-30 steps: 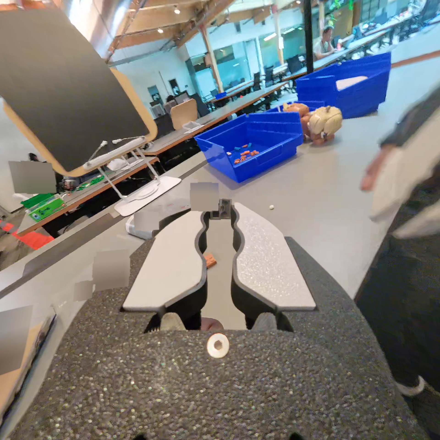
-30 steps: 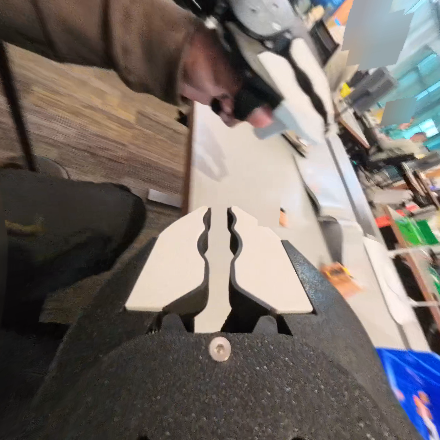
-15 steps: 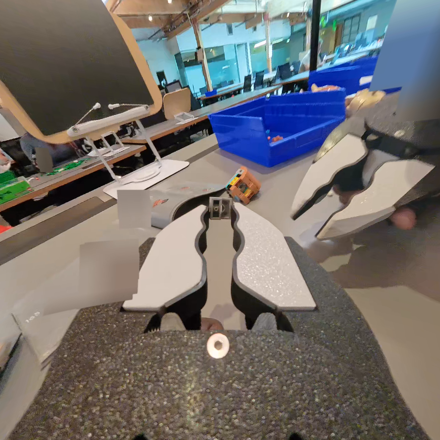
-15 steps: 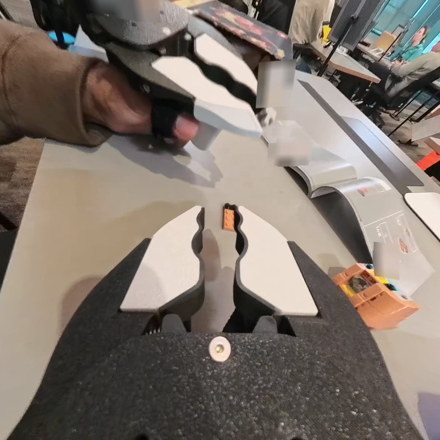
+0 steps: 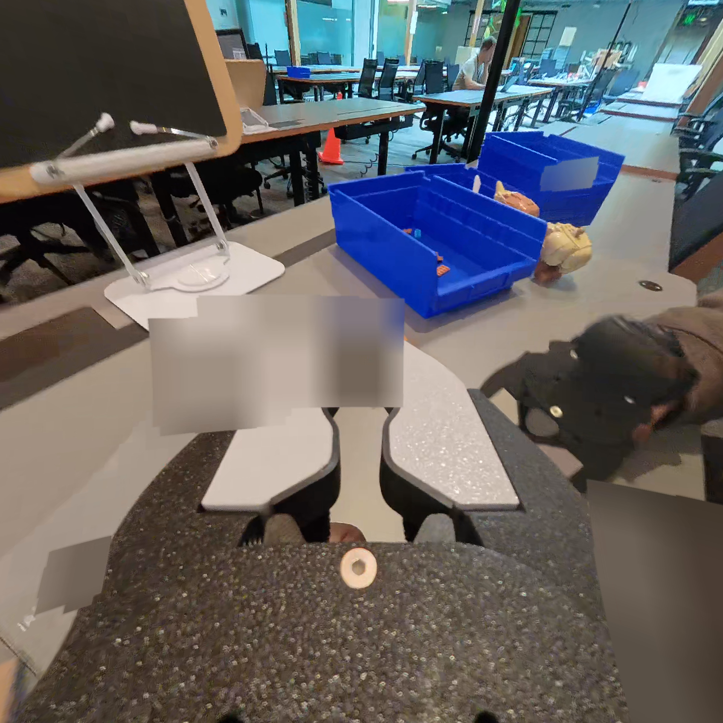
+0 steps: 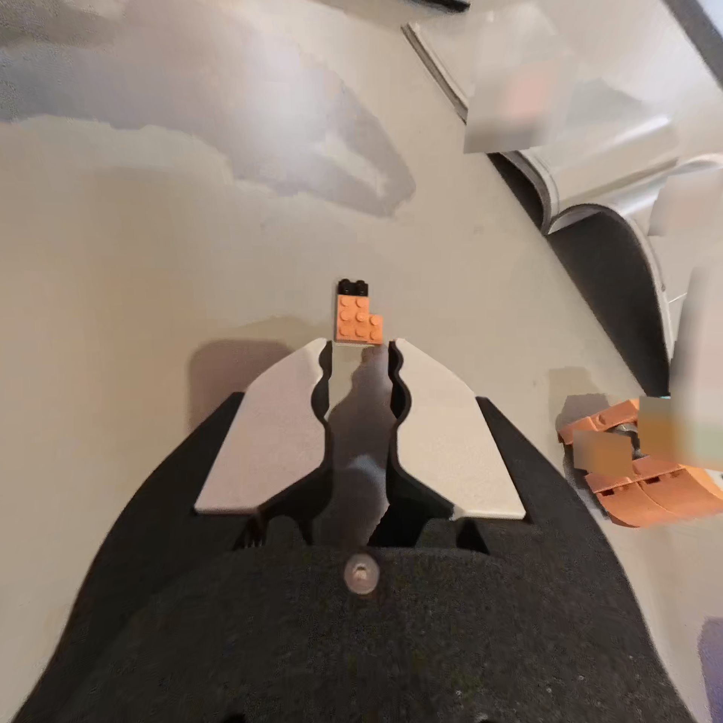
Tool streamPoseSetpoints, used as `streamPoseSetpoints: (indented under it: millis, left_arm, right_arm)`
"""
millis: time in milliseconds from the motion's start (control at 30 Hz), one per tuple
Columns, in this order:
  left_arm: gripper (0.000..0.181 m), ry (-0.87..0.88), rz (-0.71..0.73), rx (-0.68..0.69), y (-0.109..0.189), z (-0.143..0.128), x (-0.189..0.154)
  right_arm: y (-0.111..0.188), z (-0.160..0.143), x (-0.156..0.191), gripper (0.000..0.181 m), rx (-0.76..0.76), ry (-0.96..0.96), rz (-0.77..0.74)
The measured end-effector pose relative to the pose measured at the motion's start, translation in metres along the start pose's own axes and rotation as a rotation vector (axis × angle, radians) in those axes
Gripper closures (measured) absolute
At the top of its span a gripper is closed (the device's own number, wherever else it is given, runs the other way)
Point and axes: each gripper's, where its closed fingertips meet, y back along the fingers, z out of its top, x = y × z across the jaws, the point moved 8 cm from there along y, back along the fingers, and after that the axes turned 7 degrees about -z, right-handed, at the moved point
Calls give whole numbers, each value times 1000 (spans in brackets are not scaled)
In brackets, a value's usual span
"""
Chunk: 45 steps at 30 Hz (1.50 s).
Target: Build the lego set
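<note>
The right gripper (image 6: 359,342) hangs low over the grey bench (image 6: 156,274) with its jaws apart and nothing between them; a small orange plate (image 6: 358,319) with a black piece (image 6: 353,288) at its far end lies flat on the bench just beyond the fingertips. A partly built orange model (image 6: 641,469) sits to the right, near an open instruction booklet (image 6: 610,187). The left gripper (image 5: 360,407) has its tips hidden by a blur patch, so I cannot tell its state. Beyond it stand a blue bin (image 5: 430,250) holding loose pieces, a tan figure (image 5: 567,250) and a white stand (image 5: 195,277).
</note>
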Motion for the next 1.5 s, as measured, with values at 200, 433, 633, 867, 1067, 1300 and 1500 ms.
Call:
streamPoseSetpoints:
  millis: [200, 433, 633, 867, 1067, 1300, 1500]
  left_arm:
    - [164, -42, -7, -74, -46, -7, 46]
    - [164, 78, -31, -186, -61, -59, 79]
    - [164, 112, -55, -260, -46, -64, 79]
    - [164, 53, -62, -218, -50, -65, 72]
    - [164, 95, -82, -241, -47, -65, 74]
    - [164, 111, -89, -245, -47, -66, 74]
    - [164, 104, -100, -236, -49, -66, 71]
  right_arm:
    - [-10, 4, 7, 154, 63, -34, 73]
    - [-7, 12, 22, 150, 19, -11, 291]
    - [-17, 19, -8, 147, 19, -103, 330]
    - [-11, 26, 21, 148, 45, -89, 488]
    - [-21, 33, -3, 145, 21, 44, 381]
    - [-30, 36, 6, 141, 64, 148, 420]
    - [-37, 35, 3, 139, 69, 205, 434]
